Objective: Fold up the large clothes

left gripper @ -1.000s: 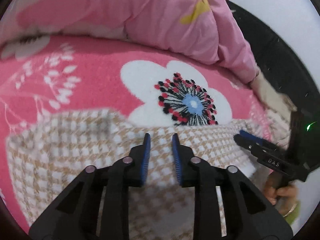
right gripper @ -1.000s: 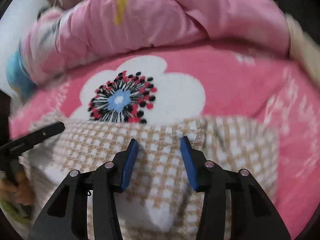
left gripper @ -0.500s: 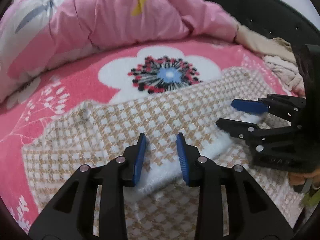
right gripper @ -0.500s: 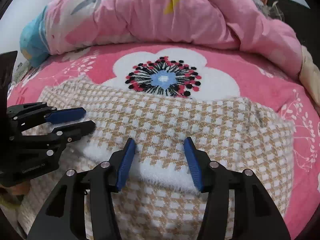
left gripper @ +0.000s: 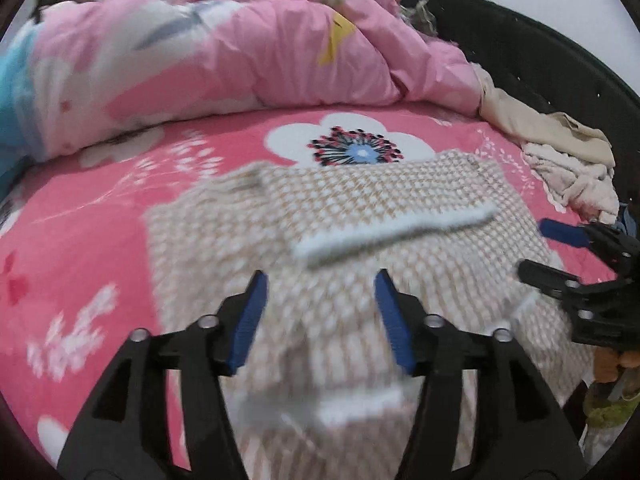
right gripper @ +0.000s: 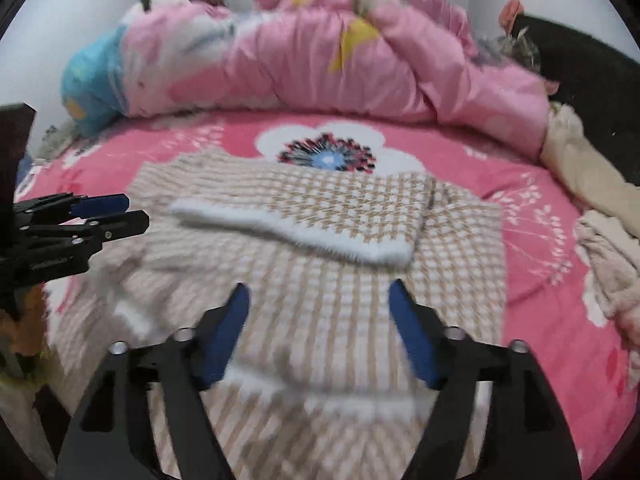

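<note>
Soft, limp checked garment (right gripper: 320, 280) — best gripped at white-edged hem (right gripper: 304, 236); left gripper (left gripper: 320, 312) and right gripper (right gripper: 320, 332) just spread, nothing held.

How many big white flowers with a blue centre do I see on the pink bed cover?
1. The white flower is printed just behind the checked garment, whose far edge may cover part of it. More may lie hidden under the garment.
</note>
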A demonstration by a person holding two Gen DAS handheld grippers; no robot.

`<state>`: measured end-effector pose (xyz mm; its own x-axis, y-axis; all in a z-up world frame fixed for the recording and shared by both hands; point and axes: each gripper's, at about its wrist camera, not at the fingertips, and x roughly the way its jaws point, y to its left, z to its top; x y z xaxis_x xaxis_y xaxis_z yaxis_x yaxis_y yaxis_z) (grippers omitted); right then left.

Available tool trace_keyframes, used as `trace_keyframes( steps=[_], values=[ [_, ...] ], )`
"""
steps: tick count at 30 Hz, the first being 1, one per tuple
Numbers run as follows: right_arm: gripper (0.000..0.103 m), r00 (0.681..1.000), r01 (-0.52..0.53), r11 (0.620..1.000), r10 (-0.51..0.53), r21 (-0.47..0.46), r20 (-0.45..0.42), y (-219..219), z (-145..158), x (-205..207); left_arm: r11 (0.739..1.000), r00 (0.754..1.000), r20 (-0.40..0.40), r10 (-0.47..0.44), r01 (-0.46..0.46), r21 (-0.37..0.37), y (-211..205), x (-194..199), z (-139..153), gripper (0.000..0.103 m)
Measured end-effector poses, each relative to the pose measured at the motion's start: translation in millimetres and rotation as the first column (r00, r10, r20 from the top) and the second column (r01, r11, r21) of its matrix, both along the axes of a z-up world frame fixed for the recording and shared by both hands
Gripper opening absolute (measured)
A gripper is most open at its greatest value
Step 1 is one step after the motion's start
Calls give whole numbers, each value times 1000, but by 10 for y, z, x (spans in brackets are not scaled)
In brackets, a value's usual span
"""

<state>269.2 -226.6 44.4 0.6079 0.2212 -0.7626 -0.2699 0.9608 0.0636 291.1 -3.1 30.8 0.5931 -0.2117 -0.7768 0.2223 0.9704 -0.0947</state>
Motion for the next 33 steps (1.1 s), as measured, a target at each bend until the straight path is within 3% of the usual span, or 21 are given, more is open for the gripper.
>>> trace_keyframes(
  steps=[4,7,11,15,17,33],
  values=[
    [84,1000,3,1000,-2,30,-27,-62,-28,-459,997,998,15,67,-68,32,84,-496,16,75],
    [85,997,28,999,-26,27,-67,-69,-176,-750,993,995,10,97,-98,69,39,-831,-91,83],
    [86,993,53,997,-46,59,-110,-59,-364,-985,988,992,-32,121,-118,96,-82,-1080,-339,84],
    [87,985,75,997,-70,21,-159,4,-686,-961,982,988,-80,132,-119,146,-184,-1125,-647,86],
    [91,986,89,995,-83,34,-144,2,-751,-978,978,985,-66,159,-148,144,-180,-1161,-723,91],
    [97,979,119,987,-99,105,-179,-119,-813,-982,976,977,-68,203,-196,98,-111,-1202,-770,95]
  ],
)
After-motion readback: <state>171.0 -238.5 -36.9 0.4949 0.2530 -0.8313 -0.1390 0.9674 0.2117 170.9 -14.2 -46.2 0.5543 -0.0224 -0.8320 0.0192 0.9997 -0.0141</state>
